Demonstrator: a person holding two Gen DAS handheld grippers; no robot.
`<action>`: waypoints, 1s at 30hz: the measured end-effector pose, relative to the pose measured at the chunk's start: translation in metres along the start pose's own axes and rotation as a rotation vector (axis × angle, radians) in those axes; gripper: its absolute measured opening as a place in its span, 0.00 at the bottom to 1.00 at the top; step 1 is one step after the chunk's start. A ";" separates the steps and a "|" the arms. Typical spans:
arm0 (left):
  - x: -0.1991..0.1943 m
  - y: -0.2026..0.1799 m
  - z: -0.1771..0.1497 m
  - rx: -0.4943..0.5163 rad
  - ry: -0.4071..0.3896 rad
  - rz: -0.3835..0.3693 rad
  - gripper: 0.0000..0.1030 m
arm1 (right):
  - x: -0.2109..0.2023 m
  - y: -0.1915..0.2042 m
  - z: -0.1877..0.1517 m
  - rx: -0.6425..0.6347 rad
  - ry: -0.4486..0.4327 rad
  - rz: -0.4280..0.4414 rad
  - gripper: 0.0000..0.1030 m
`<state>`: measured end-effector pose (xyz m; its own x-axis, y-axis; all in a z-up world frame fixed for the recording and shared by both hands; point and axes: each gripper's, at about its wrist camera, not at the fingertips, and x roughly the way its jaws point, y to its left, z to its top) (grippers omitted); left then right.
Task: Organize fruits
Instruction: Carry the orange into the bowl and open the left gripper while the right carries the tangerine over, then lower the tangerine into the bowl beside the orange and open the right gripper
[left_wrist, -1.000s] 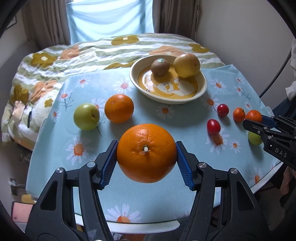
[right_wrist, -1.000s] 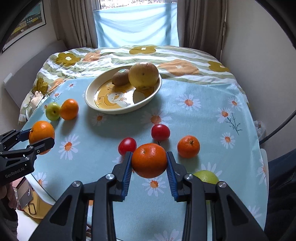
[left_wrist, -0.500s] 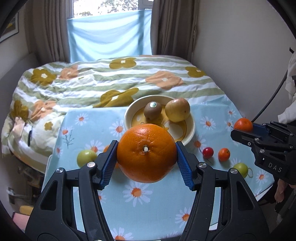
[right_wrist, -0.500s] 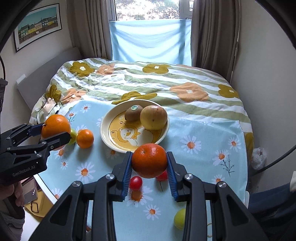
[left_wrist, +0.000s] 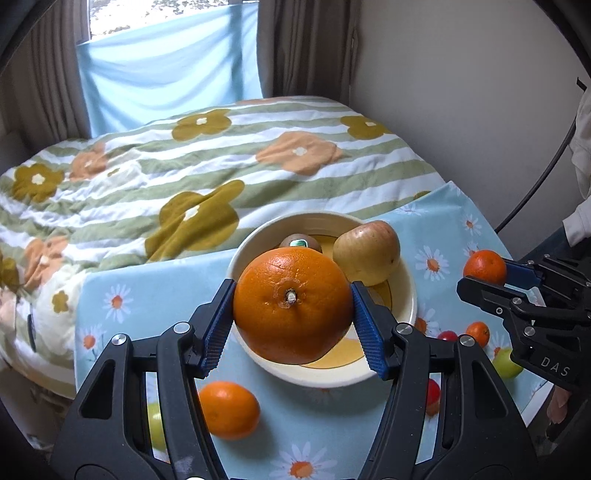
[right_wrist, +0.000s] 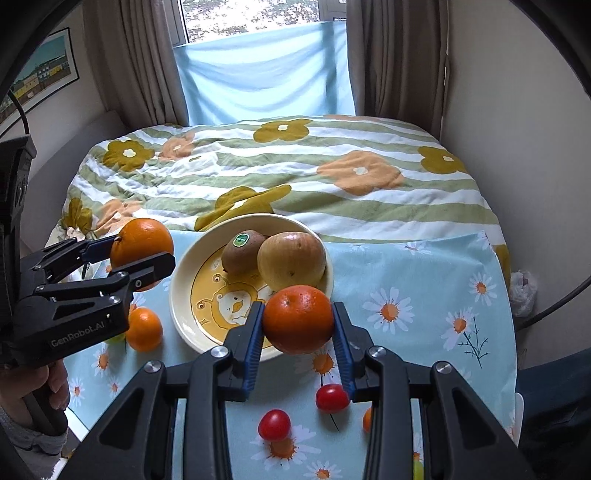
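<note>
Tablecloth (right_wrist: 424, 280) runs to the bed at the far edge, with bare cloth right of the bowl (right_wrist: 184, 266). Left claw (left_wrist: 291, 314) clamps a big orange (left_wrist: 291, 306) above the bowl's near side; right claw (right_wrist: 298, 321) grips a smaller orange (right_wrist: 298, 319) over the bowl's near rim. A kiwi (right_wrist: 242, 251) and apple (right_wrist: 291, 260) sit inside.

A: Item one, tablecloth (right_wrist: 424, 280)?
B: Pale blue, white daisies with orange centres.
A: Plate (right_wrist: 181, 291)?
B: Cream rim, yellow centre with a cartoon figure.
A: Fruit on it?
B: Brown kiwi (right_wrist: 242, 253) with a green sticker; yellow-green apple (right_wrist: 291, 260), blushed red.
A: Quilt (right_wrist: 332, 184)?
B: White and green stripes, mustard and peach flowers.
A: Fingers (left_wrist: 364, 326)?
B: Blue pads, black frames.
A: Loose fruit?
B: Orange mandarin (right_wrist: 143, 329), red tomatoes (right_wrist: 274, 424).
</note>
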<state>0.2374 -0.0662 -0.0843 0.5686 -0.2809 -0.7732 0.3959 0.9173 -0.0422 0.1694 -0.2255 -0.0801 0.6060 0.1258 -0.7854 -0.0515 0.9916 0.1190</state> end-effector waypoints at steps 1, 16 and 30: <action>0.008 0.003 0.001 0.007 0.012 -0.004 0.64 | 0.005 0.000 0.001 0.013 0.007 -0.005 0.32; 0.068 0.011 -0.013 0.089 0.119 -0.008 0.64 | 0.052 0.003 0.002 0.098 0.068 -0.049 0.32; 0.022 0.035 -0.017 0.031 0.067 0.031 1.00 | 0.045 0.007 0.008 0.066 0.059 -0.030 0.32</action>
<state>0.2518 -0.0356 -0.1135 0.5318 -0.2324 -0.8143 0.4017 0.9158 0.0010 0.2026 -0.2132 -0.1098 0.5586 0.0997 -0.8234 0.0195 0.9909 0.1332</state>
